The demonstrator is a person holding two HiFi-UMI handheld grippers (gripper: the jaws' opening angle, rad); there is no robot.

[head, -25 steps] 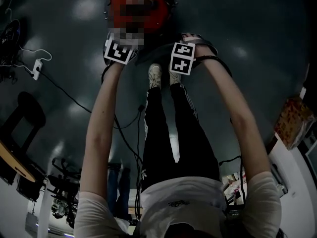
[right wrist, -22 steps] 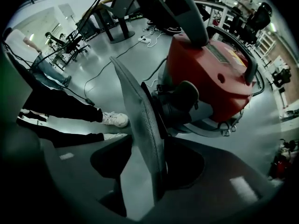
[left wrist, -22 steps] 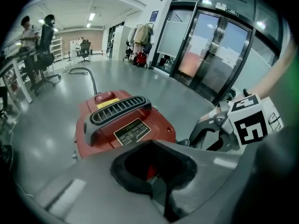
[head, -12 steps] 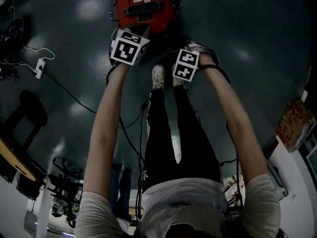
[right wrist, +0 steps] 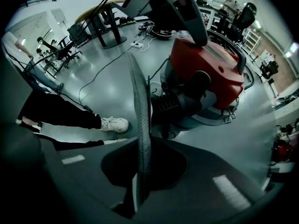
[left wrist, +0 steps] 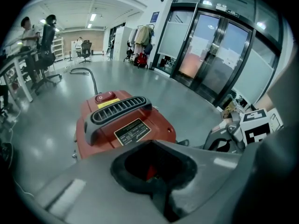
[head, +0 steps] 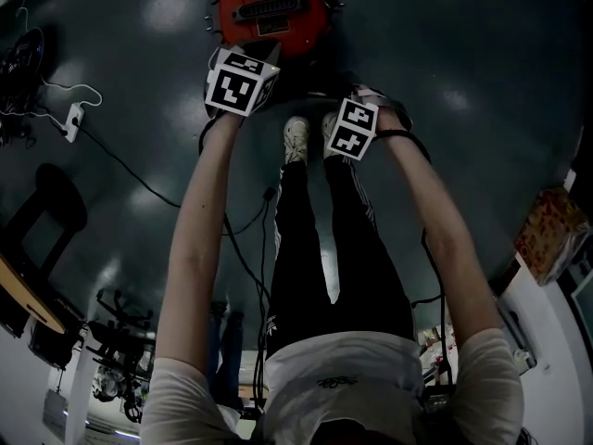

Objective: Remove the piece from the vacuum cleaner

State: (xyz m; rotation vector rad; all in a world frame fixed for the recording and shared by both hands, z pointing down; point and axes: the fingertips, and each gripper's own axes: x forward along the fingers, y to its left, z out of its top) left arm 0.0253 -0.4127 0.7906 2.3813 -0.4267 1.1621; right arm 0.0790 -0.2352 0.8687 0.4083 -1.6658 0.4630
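Tools both closed: right tool (right wrist: 139, 186) pinching seemingly a ribbed grey strip (right wrist: 140, 111), left tool (left wrist: 157, 193) empty.

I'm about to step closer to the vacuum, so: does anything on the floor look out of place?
Nothing looks spilled or damaged; the red vacuum cleaner stands upright. The one oddity is a loose black cable trailing across the floor from the white power strip toward the person's shoes.
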